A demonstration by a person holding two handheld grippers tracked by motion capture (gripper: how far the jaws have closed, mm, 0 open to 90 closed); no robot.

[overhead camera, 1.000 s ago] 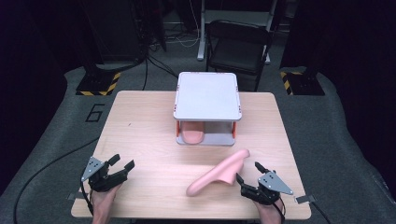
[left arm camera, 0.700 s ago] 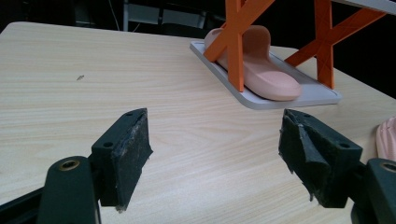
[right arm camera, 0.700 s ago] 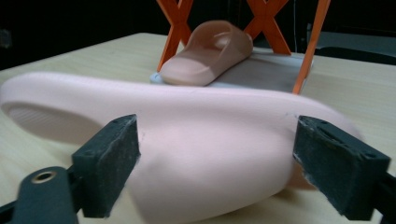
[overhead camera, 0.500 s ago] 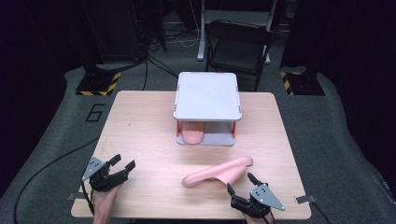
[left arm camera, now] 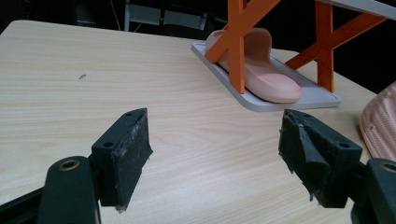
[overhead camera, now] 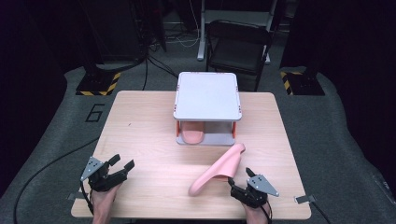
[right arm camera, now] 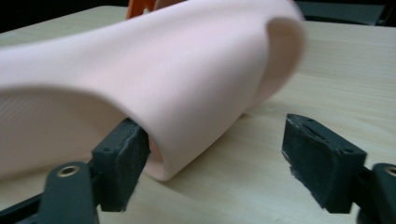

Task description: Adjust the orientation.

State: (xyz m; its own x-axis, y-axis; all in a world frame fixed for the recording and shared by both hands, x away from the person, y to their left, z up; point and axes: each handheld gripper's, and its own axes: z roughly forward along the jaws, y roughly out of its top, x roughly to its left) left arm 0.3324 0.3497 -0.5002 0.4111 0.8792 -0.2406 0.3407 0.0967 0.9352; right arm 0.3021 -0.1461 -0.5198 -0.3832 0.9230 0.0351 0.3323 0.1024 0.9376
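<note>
Pink slipper, soft foam-looking with a smooth curved upper and a ribbed sole, lies tipped on the near right of the pale wood table, just beside the right gripper. Its twin sits on the bottom tray of the white rack with orange X legs. Both grippers' jaws are wide and hold nothing; the right ones just narrowed slightly, slipper edge at one pad. Since a second ago the slipper has swung round, while the left gripper hasn't budged
</note>
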